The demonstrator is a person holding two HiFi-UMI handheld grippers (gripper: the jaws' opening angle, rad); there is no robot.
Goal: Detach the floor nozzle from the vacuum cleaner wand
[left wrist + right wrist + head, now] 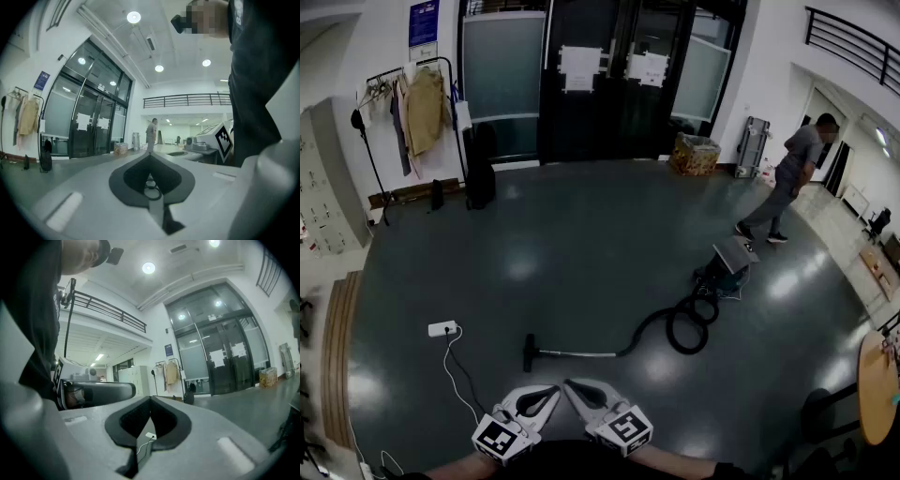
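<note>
The vacuum cleaner lies on the dark floor in the head view. Its black floor nozzle (528, 352) sits on the left end of the thin metal wand (581, 354). A black hose (686, 327) coils from the wand to the canister body (727, 265). Both grippers are held low at the bottom edge, well short of the nozzle and touching nothing. My left gripper (553, 390) is shut and empty, as is my right gripper (570, 384). In the left gripper view the shut left gripper (150, 155) frames the coiled hose (151, 188). The right gripper (151, 400) also shows shut.
A white power strip (442, 328) with a cable lies left of the nozzle. A coat rack (405, 111) and black bag (480, 167) stand at the back left. A person (789, 178) walks at the right. A box (695, 154) sits by the glass doors; a round table (876, 389) is at the right edge.
</note>
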